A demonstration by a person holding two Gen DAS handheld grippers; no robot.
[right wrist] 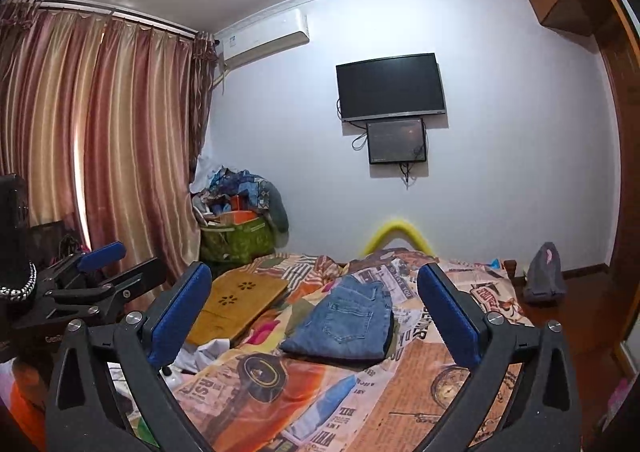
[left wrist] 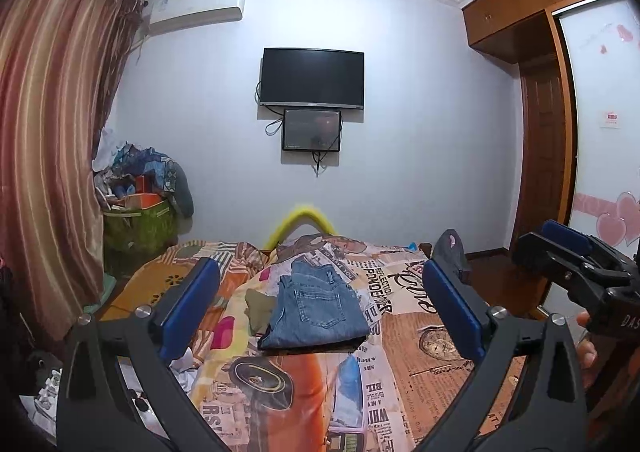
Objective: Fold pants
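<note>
Folded blue jeans lie on the bed's printed cover, back pocket up; they also show in the right wrist view. An olive garment sticks out from under their left side. My left gripper is open and empty, raised above the bed short of the jeans. My right gripper is open and empty too, held above the bed's near end. The right gripper shows at the right edge of the left wrist view, and the left gripper at the left of the right wrist view.
A wooden lap tray lies on the bed's left side. A green bag of clutter stands by the striped curtain. A grey cap hangs at the bed's far right corner. A TV hangs on the far wall.
</note>
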